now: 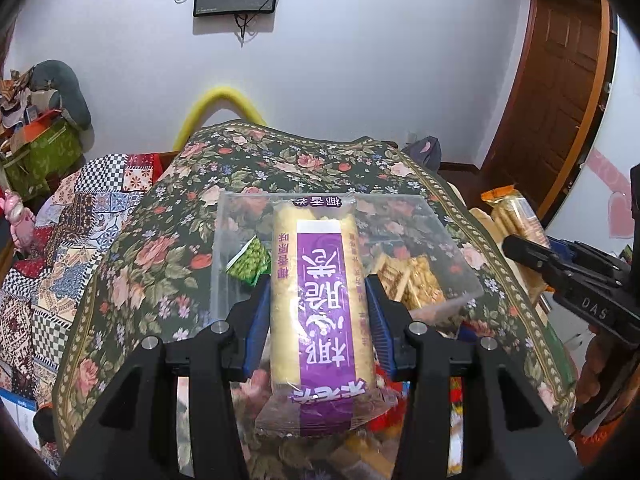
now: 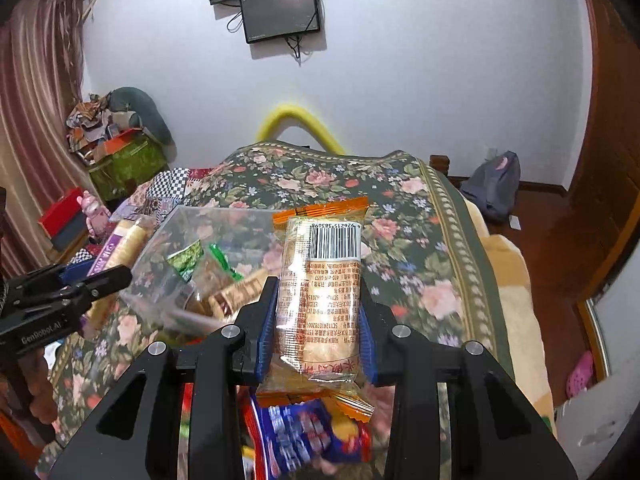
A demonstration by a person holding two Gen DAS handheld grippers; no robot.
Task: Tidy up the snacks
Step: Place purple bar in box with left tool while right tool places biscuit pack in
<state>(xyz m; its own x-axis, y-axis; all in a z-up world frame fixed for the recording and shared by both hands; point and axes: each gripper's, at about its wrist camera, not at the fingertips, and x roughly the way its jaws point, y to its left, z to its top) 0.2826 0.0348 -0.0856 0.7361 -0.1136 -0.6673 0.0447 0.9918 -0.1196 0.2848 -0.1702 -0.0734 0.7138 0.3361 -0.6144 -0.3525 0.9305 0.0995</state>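
Note:
My left gripper [image 1: 318, 292] is shut on a long purple-labelled rice cracker pack [image 1: 322, 300], held above a clear plastic box [image 1: 456, 256] on the floral cloth. The box holds a green packet [image 1: 249, 259] and golden snack bars [image 1: 408, 284]. My right gripper [image 2: 318, 296] is shut on an orange-ended cracker pack with a barcode [image 2: 320, 292], just right of the same clear box [image 2: 180, 220]. The right gripper also shows at the right edge of the left wrist view [image 1: 560, 268], and the left gripper at the left of the right wrist view [image 2: 80, 284].
More loose snacks lie below the grippers, among them a blue and red packet [image 2: 308, 436]. The floral cloth [image 1: 280, 160] covers a raised surface. A patchwork cloth [image 1: 60, 240] and boxes [image 1: 44, 148] lie to the left, and a wooden door [image 1: 560, 100] stands at the right.

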